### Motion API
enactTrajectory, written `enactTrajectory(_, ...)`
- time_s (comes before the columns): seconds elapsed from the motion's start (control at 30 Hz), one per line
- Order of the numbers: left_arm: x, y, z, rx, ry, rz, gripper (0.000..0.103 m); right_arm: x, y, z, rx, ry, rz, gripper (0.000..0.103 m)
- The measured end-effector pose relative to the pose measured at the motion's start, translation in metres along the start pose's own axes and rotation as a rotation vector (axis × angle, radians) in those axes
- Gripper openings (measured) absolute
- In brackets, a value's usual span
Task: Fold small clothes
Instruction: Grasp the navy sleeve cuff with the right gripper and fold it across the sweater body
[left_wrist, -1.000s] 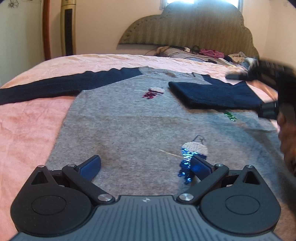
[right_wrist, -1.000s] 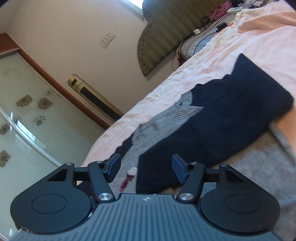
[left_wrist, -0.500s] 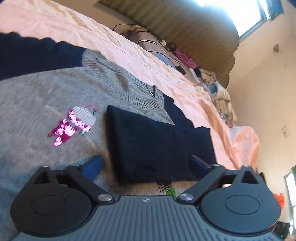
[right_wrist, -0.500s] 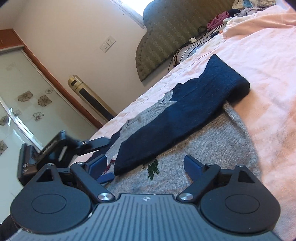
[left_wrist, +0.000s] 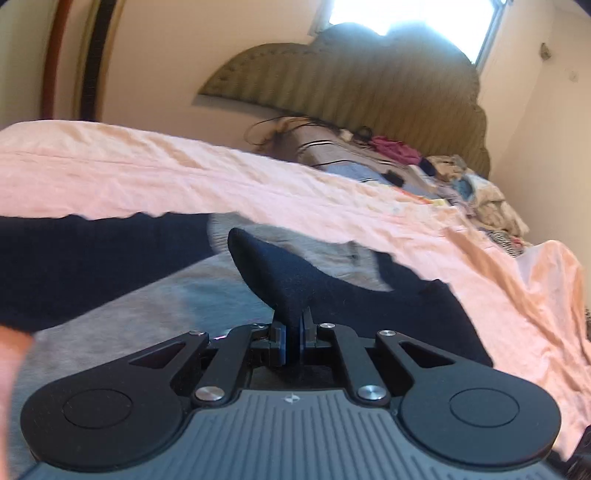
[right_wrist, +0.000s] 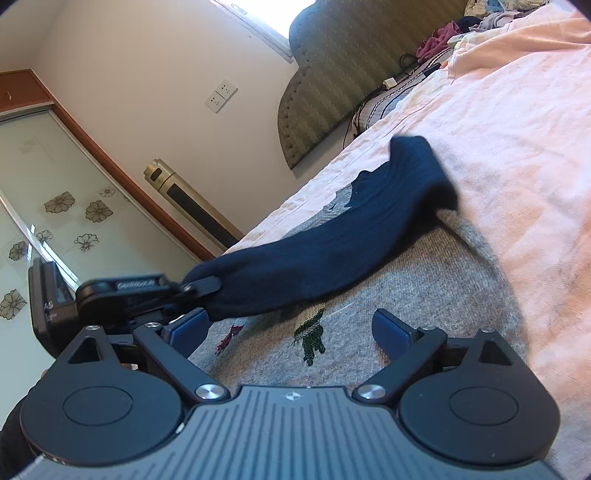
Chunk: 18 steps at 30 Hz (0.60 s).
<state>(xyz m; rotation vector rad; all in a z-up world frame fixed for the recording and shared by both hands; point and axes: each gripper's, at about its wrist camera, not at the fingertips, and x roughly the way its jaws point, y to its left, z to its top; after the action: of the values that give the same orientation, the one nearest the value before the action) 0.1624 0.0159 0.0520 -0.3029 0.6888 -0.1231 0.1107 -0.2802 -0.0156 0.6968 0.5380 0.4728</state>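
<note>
My left fingers are pinching the dark blue sleeve lying over the gray sweater on the bed. My right fingers are hanging spread apart. Pulling hard may be bunching it.

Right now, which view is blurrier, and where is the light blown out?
Left wrist view: softer overall, motion blur smearing the navy sleeve pinched in the left hand-held gripper, and the window above the headboard is blown white. Right wrist view: sharper, the sweater knit readable, with glare only at its window.
</note>
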Motion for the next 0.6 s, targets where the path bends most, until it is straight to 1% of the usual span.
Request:
enactTrajectory(0.13,0.008,0.031,-0.02,-0.026,0.059,0.072,0.006,0.0,0.001,0.0,-0.006,0.003,-0.002,0.096)
enactTrajectory(0.23,0.009,0.037,-0.028,-0.03,0.054,0.065,0.006,0.001,0.002,0.0,-0.013,0.006,-0.006,0.096)
enactTrajectory(0.27,0.008,0.036,-0.028,-0.022,0.054,0.072,0.009,0.001,0.003,0.0,-0.016,0.008,-0.009,0.096)
enactTrajectory(0.3,0.005,0.034,-0.026,-0.018,0.048,0.088,0.01,0.002,0.004,0.001,-0.019,0.012,-0.018,0.096)
enactTrajectory(0.33,-0.002,0.032,-0.025,-0.017,0.032,0.12,0.011,0.002,0.008,0.004,-0.028,0.028,-0.045,0.096)
enactTrajectory(0.37,-0.011,0.029,-0.023,-0.008,-0.006,0.16,0.015,0.003,0.014,0.008,-0.047,0.047,-0.082,0.097)
enactTrajectory(0.4,-0.022,0.026,-0.022,0.011,-0.064,0.187,0.018,0.003,0.022,0.015,-0.077,0.051,-0.113,0.098)
enactTrajectory(0.43,-0.033,0.022,-0.022,0.037,-0.141,0.193,0.032,0.004,0.031,0.024,-0.122,0.031,-0.129,0.099)
enactTrajectory(0.47,-0.04,0.017,-0.022,0.062,-0.201,0.178,0.06,0.005,0.038,0.033,-0.165,0.005,-0.139,0.103)
enactTrajectory(0.5,-0.041,0.012,-0.021,0.083,-0.231,0.154,0.078,0.01,0.046,0.046,-0.22,-0.028,-0.152,0.103)
enactTrajectory(0.53,-0.036,0.006,-0.02,0.1,-0.224,0.132,0.091,0.02,0.051,0.057,-0.266,-0.039,-0.171,0.103)
enactTrajectory(0.6,-0.014,-0.001,-0.019,0.1,-0.145,0.065,0.09,0.055,0.052,0.079,-0.33,0.0,-0.236,0.103)
